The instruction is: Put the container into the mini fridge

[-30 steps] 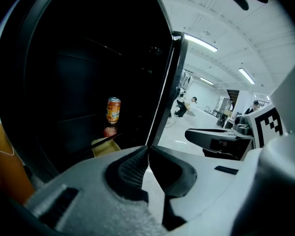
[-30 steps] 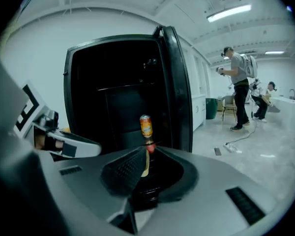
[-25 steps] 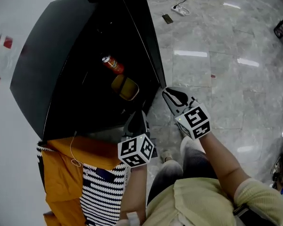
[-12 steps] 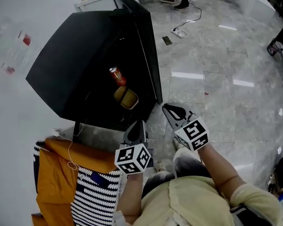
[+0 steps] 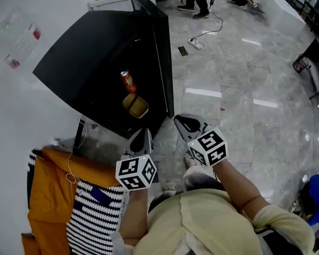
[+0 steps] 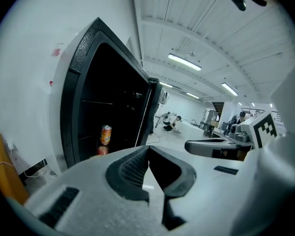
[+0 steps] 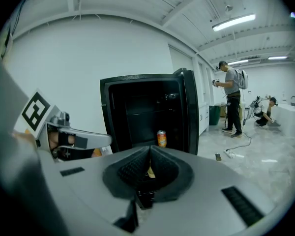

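Glossy grey marble floor (image 5: 244, 89) and white wall from the head view. At 11 o'clock, black mini fridge (image 5: 80, 62), door (image 5: 162, 57) standing open. Inside, upright orange can (image 5: 128, 81). Just below it toward 5 o'clock, yellow container (image 5: 136, 105), low in the fridge, long axis roughly 10 to 4 o'clock, facing hard to make out in the dark. Left gripper (image 5: 142, 137) and right gripper (image 5: 189, 124) both outside the fridge, tips toward 12 o'clock, apart from the container. At 8 o'clock, orange cloth (image 5: 48, 195) and striped knit (image 5: 90, 222), cut off by the frame.

Left gripper view: jaws closed tip to tip, gripping nothing. Can (image 6: 105, 133) at 10 o'clock. Container largely hidden behind the gripper body.

Right gripper view: jaws pressed together, empty. Can (image 7: 161, 138) at 12 o'clock above the tips. Only a yellow sliver of container (image 7: 150, 171) peeking over them.
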The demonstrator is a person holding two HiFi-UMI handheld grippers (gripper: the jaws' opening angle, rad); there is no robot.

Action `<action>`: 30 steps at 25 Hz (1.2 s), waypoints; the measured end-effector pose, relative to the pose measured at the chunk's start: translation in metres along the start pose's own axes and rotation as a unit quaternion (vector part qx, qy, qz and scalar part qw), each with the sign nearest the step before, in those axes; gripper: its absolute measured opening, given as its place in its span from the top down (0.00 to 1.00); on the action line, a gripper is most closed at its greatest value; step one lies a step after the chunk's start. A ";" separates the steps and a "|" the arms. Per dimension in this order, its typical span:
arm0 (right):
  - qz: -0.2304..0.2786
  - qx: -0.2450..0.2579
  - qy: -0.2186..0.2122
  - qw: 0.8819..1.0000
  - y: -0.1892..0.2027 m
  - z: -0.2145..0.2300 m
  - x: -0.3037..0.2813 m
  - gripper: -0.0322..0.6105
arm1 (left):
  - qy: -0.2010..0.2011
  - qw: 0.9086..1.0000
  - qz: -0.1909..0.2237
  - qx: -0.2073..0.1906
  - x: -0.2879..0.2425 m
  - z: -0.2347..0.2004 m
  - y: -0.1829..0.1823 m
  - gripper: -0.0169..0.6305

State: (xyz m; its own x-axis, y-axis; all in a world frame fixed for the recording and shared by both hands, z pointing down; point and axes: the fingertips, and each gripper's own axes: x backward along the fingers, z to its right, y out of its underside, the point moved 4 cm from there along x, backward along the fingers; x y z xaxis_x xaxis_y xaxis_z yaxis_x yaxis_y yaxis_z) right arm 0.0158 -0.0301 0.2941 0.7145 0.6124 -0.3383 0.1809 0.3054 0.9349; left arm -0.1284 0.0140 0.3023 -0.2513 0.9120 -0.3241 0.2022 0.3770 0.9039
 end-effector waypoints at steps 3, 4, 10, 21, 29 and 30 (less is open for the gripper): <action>0.001 -0.008 0.007 1.000 -0.002 -0.002 0.006 0.90 | -0.008 1.000 0.003 -0.001 0.009 -0.004 -0.001 0.94; 0.001 -0.010 0.009 1.000 -0.002 -0.003 0.008 0.90 | -0.010 1.000 0.004 -0.003 0.012 -0.005 0.000 0.94; 0.001 -0.017 0.014 1.000 0.000 -0.011 0.014 0.90 | -0.015 1.000 0.002 -0.013 0.024 -0.006 0.003 0.94; 0.001 -0.028 0.022 0.999 0.005 -0.014 0.023 0.90 | -0.025 0.999 -0.007 -0.021 0.033 -0.011 0.016 0.94; -0.005 -0.029 0.017 0.999 0.008 -0.013 0.021 0.90 | -0.031 0.999 -0.009 -0.021 0.033 -0.012 0.019 0.94; -0.007 -0.028 0.018 0.999 0.009 -0.012 0.021 0.90 | -0.030 0.999 -0.010 -0.020 0.032 -0.012 0.019 0.94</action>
State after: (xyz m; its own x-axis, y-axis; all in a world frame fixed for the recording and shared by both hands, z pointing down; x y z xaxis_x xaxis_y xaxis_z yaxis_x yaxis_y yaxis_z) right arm 0.0241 -0.0056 0.2941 0.6875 0.6329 -0.3561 0.1519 0.3543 0.9227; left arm -0.1439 0.0482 0.3124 -0.1966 0.9131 -0.3572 0.1587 0.3892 0.9074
